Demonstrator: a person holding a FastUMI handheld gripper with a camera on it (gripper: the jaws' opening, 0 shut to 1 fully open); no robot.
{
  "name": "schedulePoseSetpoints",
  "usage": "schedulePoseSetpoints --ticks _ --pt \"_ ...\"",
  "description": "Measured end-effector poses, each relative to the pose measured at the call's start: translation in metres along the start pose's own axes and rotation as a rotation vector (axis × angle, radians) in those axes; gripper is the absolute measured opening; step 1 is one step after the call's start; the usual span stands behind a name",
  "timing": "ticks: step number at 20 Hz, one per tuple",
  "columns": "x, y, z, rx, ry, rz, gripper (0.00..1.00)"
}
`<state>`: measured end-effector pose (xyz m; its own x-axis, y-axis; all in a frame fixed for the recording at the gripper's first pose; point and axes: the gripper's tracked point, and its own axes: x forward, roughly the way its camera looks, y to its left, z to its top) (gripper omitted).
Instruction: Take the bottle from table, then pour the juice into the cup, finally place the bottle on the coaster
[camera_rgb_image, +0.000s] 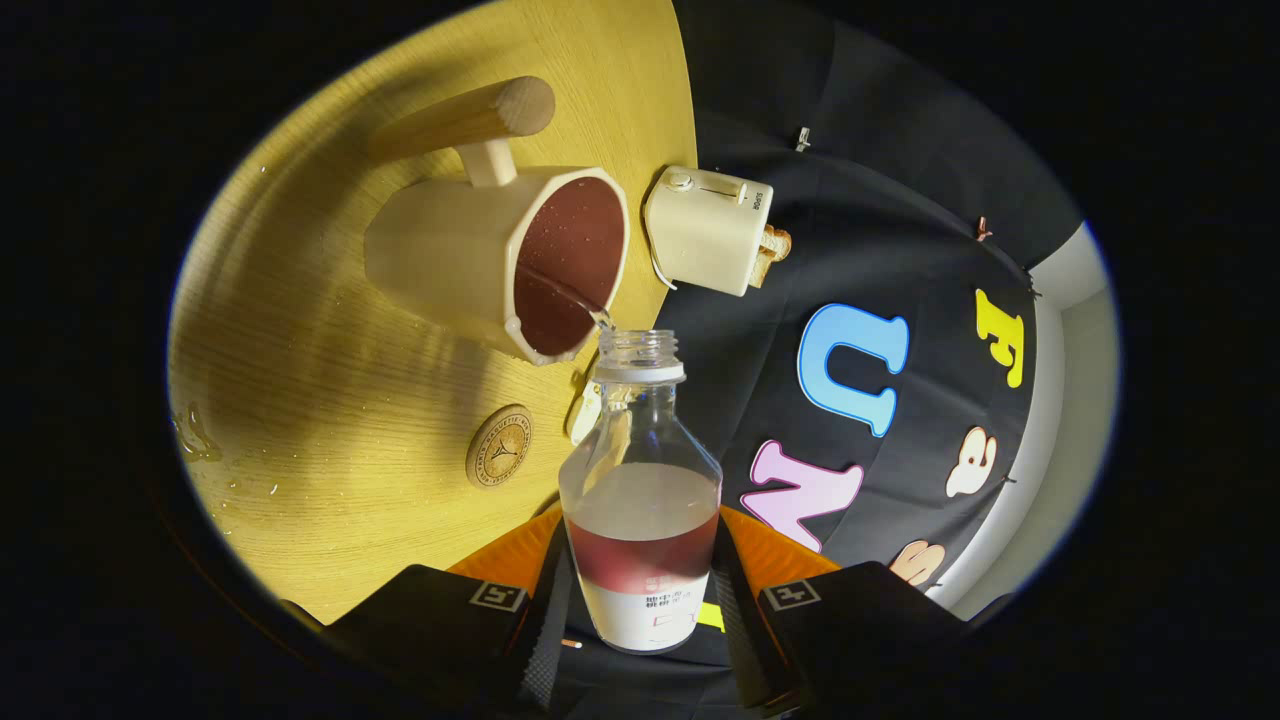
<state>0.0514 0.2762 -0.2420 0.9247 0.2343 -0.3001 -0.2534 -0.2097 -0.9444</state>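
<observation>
From my seat, leftmost are spilled drops (192, 432) on the wooden table (300, 400), then the round coaster (499, 445). The cup (500, 262) holds dark juice (568, 262). My gripper (640, 590) is clamped on the bottle (641, 500), both fingers pressing its sides, its open mouth at the cup's rim. A toaster (708, 228) sits just beyond the cup

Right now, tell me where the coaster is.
The coaster lies flat on the wooden table, beside the held bottle, below the cup.
</observation>
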Motion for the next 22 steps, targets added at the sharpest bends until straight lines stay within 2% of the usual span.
schedulePoseSetpoints --ticks 22 --pt "0.003 -0.021 0.013 -0.171 -0.087 -0.091 0.70"
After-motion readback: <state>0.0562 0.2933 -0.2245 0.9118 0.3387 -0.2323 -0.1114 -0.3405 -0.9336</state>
